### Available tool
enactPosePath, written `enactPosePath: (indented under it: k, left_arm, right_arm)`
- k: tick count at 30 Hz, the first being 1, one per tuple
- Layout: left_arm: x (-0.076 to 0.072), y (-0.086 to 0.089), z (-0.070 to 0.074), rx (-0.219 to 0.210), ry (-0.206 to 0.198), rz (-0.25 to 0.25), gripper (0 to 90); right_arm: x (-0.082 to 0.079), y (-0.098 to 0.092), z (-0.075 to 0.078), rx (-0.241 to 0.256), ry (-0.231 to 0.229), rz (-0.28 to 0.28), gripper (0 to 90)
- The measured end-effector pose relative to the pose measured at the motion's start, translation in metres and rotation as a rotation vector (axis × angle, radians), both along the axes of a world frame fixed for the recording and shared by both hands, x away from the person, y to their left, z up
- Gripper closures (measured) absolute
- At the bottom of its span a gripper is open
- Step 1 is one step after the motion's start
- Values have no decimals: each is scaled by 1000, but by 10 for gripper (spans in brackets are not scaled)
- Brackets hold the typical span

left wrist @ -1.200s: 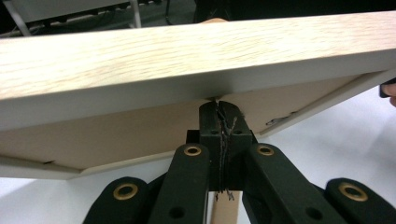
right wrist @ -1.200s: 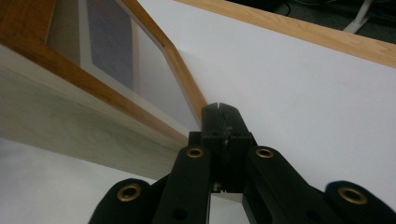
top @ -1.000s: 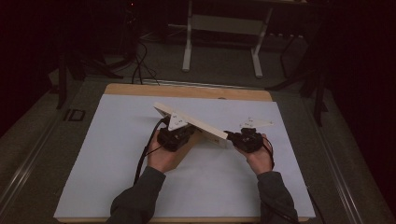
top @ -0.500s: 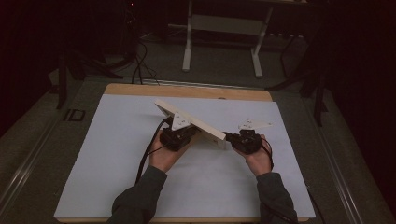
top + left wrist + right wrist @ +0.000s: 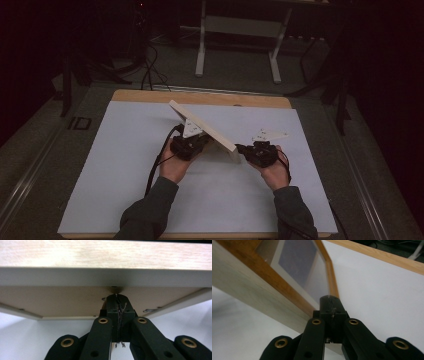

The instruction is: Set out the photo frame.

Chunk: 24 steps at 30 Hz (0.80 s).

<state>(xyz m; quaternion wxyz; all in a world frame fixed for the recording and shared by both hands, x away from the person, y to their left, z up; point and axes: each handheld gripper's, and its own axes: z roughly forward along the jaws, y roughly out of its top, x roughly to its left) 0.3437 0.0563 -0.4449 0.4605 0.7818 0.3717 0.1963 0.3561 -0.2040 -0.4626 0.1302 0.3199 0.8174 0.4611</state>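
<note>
Frame (image 5: 205, 127) stands steeper than before between both grippers.

One wooden picture frame (image 5: 205, 127). Two handheld grippers: left gripper (image 5: 200, 145), right gripper (image 5: 242, 148). One white-topped table (image 5: 125, 150).

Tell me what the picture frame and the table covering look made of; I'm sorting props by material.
The picture frame looks like light wood: pale grain on its edge, an orange-brown front rim, and what seems a glazed pane with a sheen. Its back looks like brown fibreboard. The table covering looks like matte white paper or sheet, over a wooden tabletop.
</note>
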Motion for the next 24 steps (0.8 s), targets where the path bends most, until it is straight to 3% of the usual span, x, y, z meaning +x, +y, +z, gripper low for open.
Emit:
enactPosePath:
  k: [13, 19, 24]
  left_arm:
    - [4, 2, -1, -9, 13, 14, 900]
    - [-6, -2, 0, -10, -5, -16, 900]
    - [-4, -1, -1, -3, -2, -17, 900]
  right_arm:
    - [-6, 11, 1, -19, -9, 57, 900]
    - [-6, 14, 1, -22, -8, 69, 900]
    - [-7, 15, 1, -29, -7, 77, 900]
